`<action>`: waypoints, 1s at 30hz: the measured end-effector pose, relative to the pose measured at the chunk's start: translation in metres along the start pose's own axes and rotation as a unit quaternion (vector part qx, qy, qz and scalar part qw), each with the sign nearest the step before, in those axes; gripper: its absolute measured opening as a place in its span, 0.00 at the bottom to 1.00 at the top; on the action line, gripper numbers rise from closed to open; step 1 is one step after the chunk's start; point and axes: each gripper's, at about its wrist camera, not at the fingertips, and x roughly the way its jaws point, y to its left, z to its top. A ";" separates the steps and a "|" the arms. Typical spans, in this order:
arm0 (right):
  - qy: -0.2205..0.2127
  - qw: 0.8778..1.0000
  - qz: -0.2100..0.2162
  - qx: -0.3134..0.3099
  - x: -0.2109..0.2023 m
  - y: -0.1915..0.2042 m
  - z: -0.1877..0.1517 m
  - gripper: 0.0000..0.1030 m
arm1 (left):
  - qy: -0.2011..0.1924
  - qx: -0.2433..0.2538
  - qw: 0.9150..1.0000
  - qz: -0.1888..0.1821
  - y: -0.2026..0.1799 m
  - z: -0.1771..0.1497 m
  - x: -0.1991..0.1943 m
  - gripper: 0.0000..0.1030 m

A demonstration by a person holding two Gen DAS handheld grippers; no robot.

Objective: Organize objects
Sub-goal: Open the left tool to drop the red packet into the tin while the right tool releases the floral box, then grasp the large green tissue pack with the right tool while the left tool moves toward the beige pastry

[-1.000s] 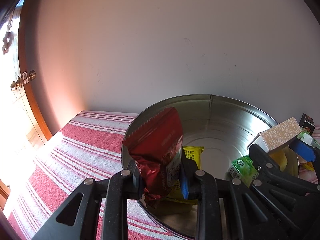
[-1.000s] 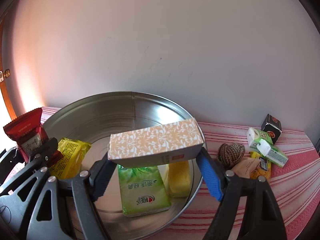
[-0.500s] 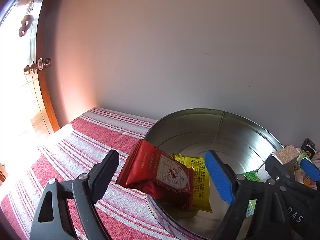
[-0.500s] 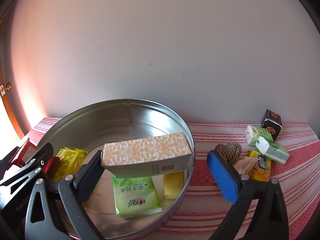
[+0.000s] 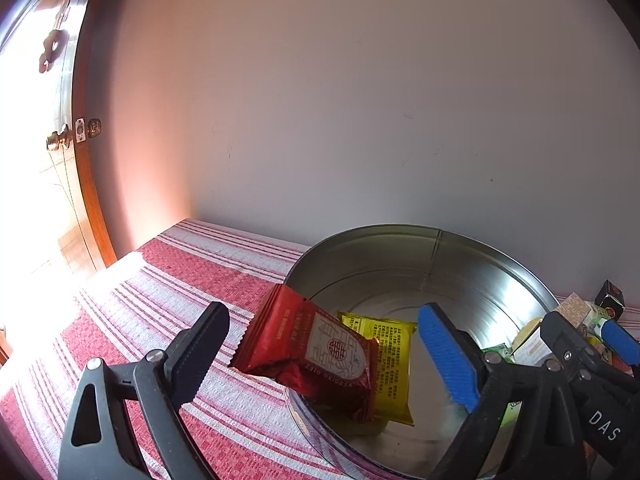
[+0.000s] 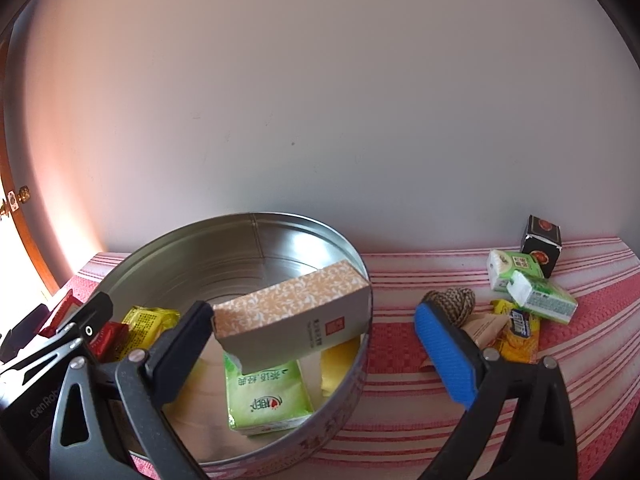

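Red-striped tablecloth (image 6: 460,416) under round metal tin (image 6: 348,384), twine ball (image 6: 454,300), small packets (image 6: 532,292).

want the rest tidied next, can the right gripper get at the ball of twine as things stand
Probably yes: the right gripper is open, and the ball of twine lies uncovered on the cloth beside its blue finger.

Looks like home, ordinary room. Plain painted wall (image 5: 360,120), wooden door (image 5: 86,200) with brass knob (image 5: 58,142), red-striped woven cloth (image 5: 180,280) over surface, round metal tin (image 6: 256,240), snack packets (image 6: 520,330) lying around.
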 end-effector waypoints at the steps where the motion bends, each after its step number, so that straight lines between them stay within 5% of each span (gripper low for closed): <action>1: -0.006 1.000 0.001 0.002 -0.003 -0.002 0.001 0.99 | -0.003 -0.003 1.000 0.002 0.001 0.001 -0.001 0.94; 8: -0.015 0.999 0.033 0.040 -0.010 -0.025 0.004 1.00 | -0.009 -0.009 1.000 0.001 0.003 0.002 -0.005 0.94; 17: 0.028 0.983 0.161 0.084 0.005 -0.021 0.009 1.00 | -0.030 -0.012 0.999 0.015 0.010 0.006 -0.007 0.94; 25: 0.012 0.996 0.016 0.082 -0.001 -0.063 0.005 1.00 | -0.044 0.008 0.999 -0.010 -0.007 -0.001 -0.019 0.94; 30: 0.026 0.996 -0.020 0.085 -0.004 -0.093 -0.005 1.00 | -0.059 0.018 0.998 -0.027 -0.025 -0.012 -0.030 0.94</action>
